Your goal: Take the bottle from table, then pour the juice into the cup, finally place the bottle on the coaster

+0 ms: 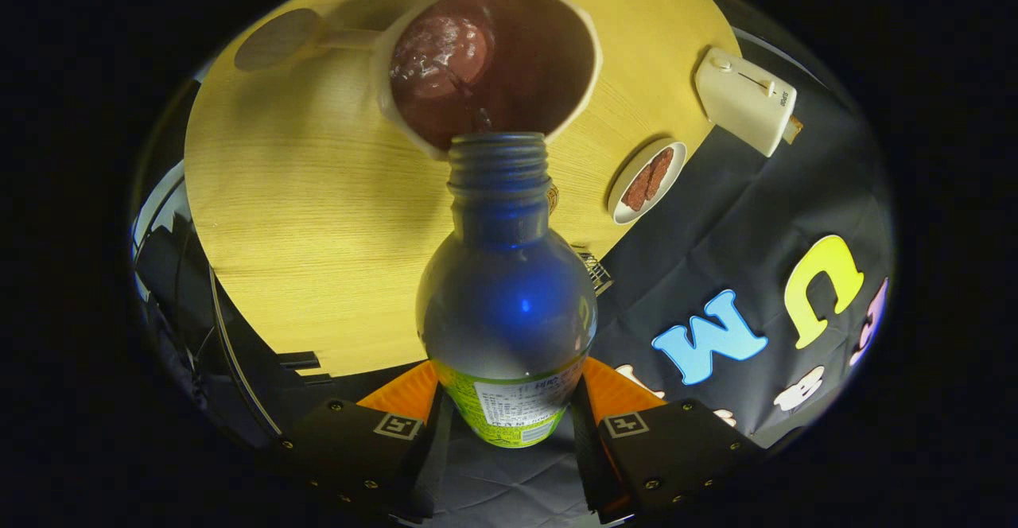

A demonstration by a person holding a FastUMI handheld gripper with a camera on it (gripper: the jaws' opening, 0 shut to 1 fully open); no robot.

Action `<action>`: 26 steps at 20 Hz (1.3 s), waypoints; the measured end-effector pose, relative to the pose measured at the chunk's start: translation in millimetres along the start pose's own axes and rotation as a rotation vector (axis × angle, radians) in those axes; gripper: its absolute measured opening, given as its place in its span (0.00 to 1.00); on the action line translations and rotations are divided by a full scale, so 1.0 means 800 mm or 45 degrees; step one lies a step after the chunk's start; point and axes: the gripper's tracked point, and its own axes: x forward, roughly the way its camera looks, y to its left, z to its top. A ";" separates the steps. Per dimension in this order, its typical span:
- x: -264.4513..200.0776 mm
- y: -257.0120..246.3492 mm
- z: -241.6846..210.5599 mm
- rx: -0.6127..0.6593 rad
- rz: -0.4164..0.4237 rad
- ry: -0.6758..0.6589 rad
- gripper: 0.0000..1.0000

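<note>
On the wooden surface [278, 218], the coaster [274, 37] lies left of the cup [509, 59] of dark juice; your tool [505, 413] clamps the uncapped bottle [507, 297], mouth over the cup's rim; a plate [648, 180] and toaster [744, 99] sit right.

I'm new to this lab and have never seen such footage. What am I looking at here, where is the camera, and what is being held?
The camera rides on a handheld two-finger gripper and looks forward along its fingers, seen at the bottom. Both fingers press on a bottle, tipped so that its open mouth sits over a cup. Dark juice is already in the cup, and a thin stream runs from the bottle's mouth. The cup stands on a round wooden table. Beyond the cup's handle lies a round coaster. Off to the side are a small plate holding brownish pieces and a white toaster.
</note>
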 end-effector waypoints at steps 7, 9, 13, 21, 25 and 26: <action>0.000 0.001 -0.005 -0.045 0.048 0.044 0.68; -0.001 0.004 -0.005 -0.052 0.065 0.046 0.68; -0.001 -0.001 -0.006 -0.078 0.065 0.064 0.68; -0.007 -0.005 -0.013 -0.094 0.080 0.097 0.68; -0.012 -0.010 -0.012 -0.093 0.068 0.098 0.68; -0.014 -0.009 -0.012 -0.090 0.069 0.097 0.68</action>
